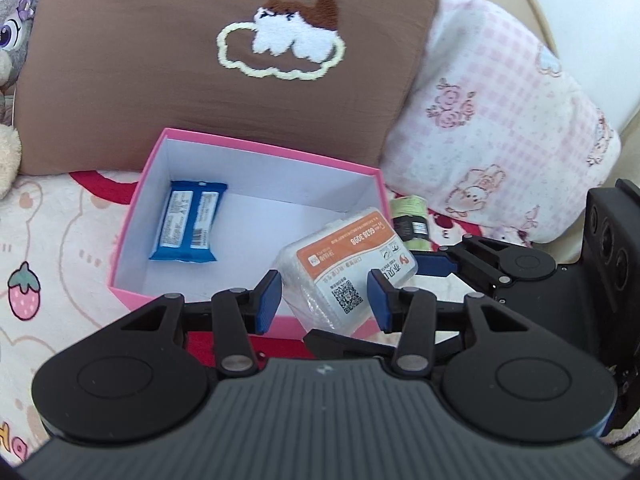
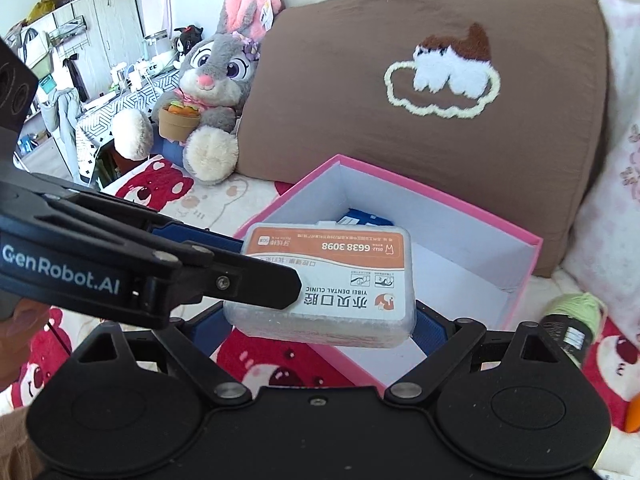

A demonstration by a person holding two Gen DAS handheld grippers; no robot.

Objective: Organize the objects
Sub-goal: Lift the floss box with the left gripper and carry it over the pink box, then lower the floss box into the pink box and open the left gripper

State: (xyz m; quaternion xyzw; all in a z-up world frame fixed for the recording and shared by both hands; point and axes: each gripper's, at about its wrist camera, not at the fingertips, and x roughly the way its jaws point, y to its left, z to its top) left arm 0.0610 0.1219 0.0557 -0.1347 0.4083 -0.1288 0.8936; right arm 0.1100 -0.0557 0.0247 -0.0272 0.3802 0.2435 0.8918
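Note:
A clear plastic box with an orange dental-clinic label (image 1: 348, 264) (image 2: 332, 280) hangs tilted over the near right corner of an open pink carton (image 1: 256, 146) (image 2: 440, 196). My left gripper (image 1: 324, 300) (image 2: 268, 264) is shut on the box, its blue pads pressing two sides. My right gripper (image 2: 322, 328) clamps the box's two ends with its jaws wide; one of its fingers (image 1: 434, 264) shows at the box's right end. A blue snack packet (image 1: 188, 222) (image 2: 364, 220) lies flat inside the carton, far left. A ball of green yarn (image 1: 412, 220) (image 2: 576, 316) lies just right of the carton.
The carton rests on a bed sheet (image 1: 60, 240) printed with bears and strawberries. A brown pillow (image 1: 200, 72) and a pink checked pillow (image 1: 500, 128) stand behind it. A grey rabbit plush (image 2: 212, 92) sits at the left. An orange object (image 2: 634, 412) shows at the right edge.

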